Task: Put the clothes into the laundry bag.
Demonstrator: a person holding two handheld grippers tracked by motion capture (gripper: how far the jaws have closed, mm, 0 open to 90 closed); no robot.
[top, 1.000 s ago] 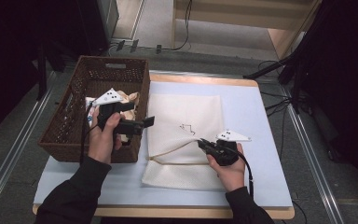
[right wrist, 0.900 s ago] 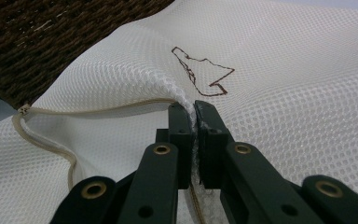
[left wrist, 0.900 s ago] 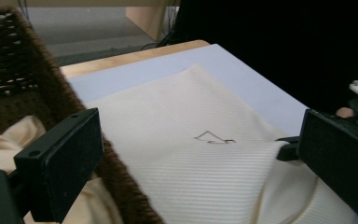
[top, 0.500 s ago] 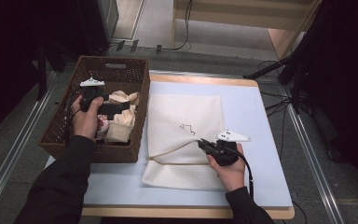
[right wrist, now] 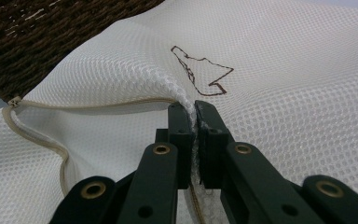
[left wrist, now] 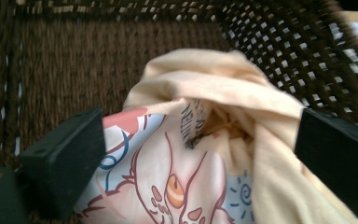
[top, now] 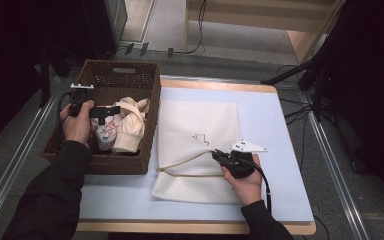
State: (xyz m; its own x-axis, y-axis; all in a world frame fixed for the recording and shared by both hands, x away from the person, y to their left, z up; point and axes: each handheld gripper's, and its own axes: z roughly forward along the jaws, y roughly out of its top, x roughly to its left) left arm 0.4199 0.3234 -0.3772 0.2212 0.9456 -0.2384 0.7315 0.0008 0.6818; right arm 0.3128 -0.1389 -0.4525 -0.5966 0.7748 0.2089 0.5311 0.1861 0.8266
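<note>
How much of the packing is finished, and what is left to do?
Done: the right tool has pinched the white mesh bag at its zipper edge, lifting the opening. In hand: the left tool is open around the cream printed cloth in the wicker basket. Left: probably grip the cloth and move it into the bag.

Left hand-held gripper [top: 111, 111] jaws spread wide, forearm reaching forward; right hand-held gripper [top: 217, 156] jaws pinched together, pointing left.

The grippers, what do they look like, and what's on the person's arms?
Both are black. The right gripper has flat bars joined with brass rivets, a white three-cornered plate and a black cable. The left gripper has chunky black blocks. The sleeves are black.
</note>
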